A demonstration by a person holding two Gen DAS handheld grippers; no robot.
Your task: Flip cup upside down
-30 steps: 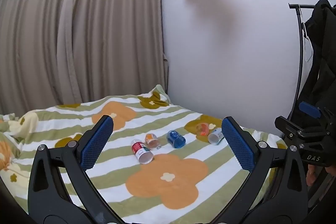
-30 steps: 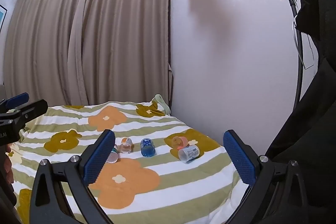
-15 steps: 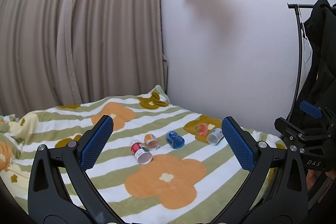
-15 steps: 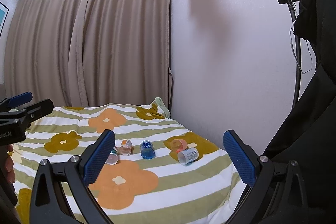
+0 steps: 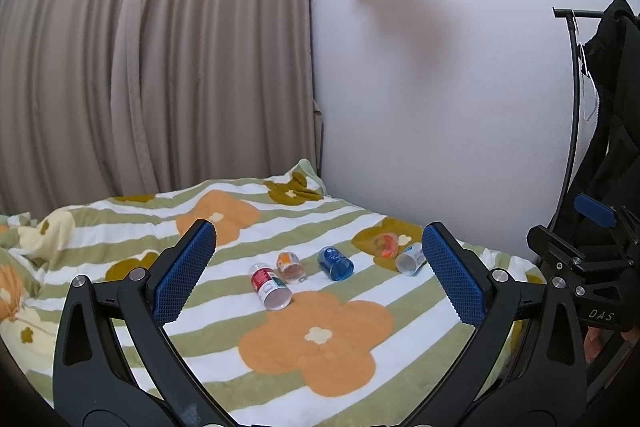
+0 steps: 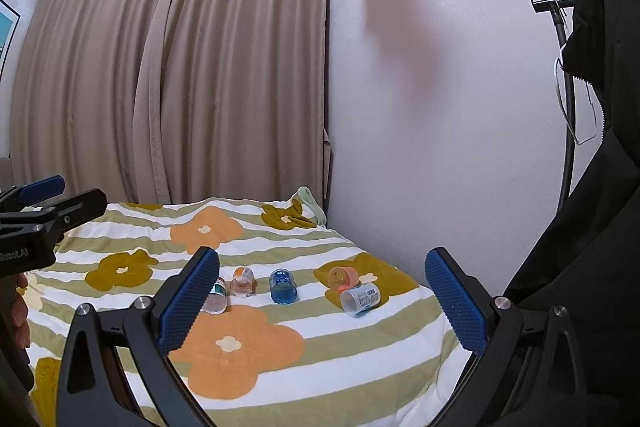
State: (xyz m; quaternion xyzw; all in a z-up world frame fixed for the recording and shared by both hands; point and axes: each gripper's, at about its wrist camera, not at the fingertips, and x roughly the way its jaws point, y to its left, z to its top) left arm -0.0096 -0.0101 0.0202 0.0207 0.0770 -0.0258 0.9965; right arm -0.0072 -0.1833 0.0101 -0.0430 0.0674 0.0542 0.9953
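Note:
Several small cups lie on their sides in a row on the flowered bed blanket [image 5: 320, 379]: a red-and-white cup [image 5: 270, 286], an orange-print clear cup [image 5: 291, 267], a blue cup [image 5: 335, 263], a pink cup [image 5: 386, 244] and a white cup [image 5: 410, 259]. In the right wrist view they show as the red-and-white cup [image 6: 216, 297], the orange-print cup [image 6: 242, 281], the blue cup [image 6: 283, 285], the pink cup [image 6: 343, 275] and the white cup [image 6: 360, 299]. My left gripper [image 5: 320, 277] is open and empty, well short of the cups. My right gripper [image 6: 322, 301] is open and empty too.
The bed stands against a white wall [image 5: 440, 87] on the right and beige curtains [image 5: 140, 47] behind. A black coat on a clothes rack [image 6: 592, 147] hangs close at the right. The right gripper body [image 5: 580, 263] shows at the left view's right edge.
Both grippers have drifted slightly; the cups sit a little lower and nearer in the views. Both stay open, and no cup has moved.

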